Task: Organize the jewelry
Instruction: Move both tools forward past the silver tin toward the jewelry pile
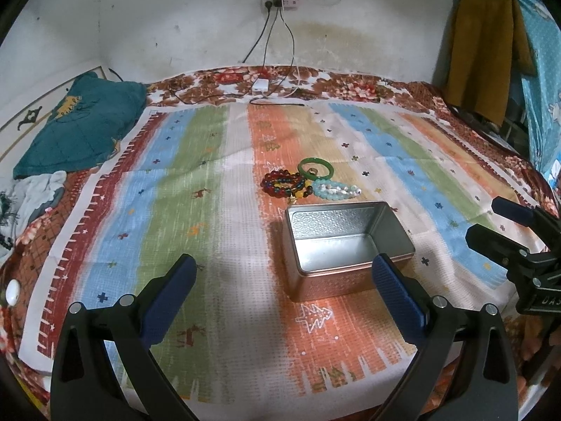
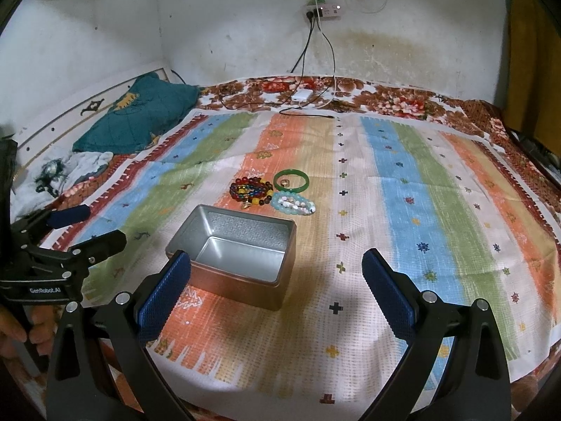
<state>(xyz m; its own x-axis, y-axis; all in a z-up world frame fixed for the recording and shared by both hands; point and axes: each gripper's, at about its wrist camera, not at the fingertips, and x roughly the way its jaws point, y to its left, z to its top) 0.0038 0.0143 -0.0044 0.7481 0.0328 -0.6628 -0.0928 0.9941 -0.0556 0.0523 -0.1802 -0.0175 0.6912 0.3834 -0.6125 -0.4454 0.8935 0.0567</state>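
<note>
An open, empty metal tin (image 1: 345, 242) stands on the striped cloth; it also shows in the right wrist view (image 2: 235, 249). Just behind it lies the jewelry: a green bangle (image 1: 315, 168) with a small ring inside, dark red and multicoloured bead bracelets (image 1: 284, 182), and pale blue and white bead bracelets (image 1: 333, 189). The same pieces show in the right wrist view: bangle (image 2: 291, 179), dark beads (image 2: 250, 191), pale beads (image 2: 293, 203). My left gripper (image 1: 284, 270) is open and empty, in front of the tin. My right gripper (image 2: 277, 266) is open and empty, beside the tin's right.
The striped cloth (image 1: 196, 217) covers a bed with a floral sheet. A teal pillow (image 1: 80, 129) lies at the far left. Cables and a white charger (image 1: 261, 86) lie at the back under a wall socket. Clothes (image 1: 487, 49) hang at the right.
</note>
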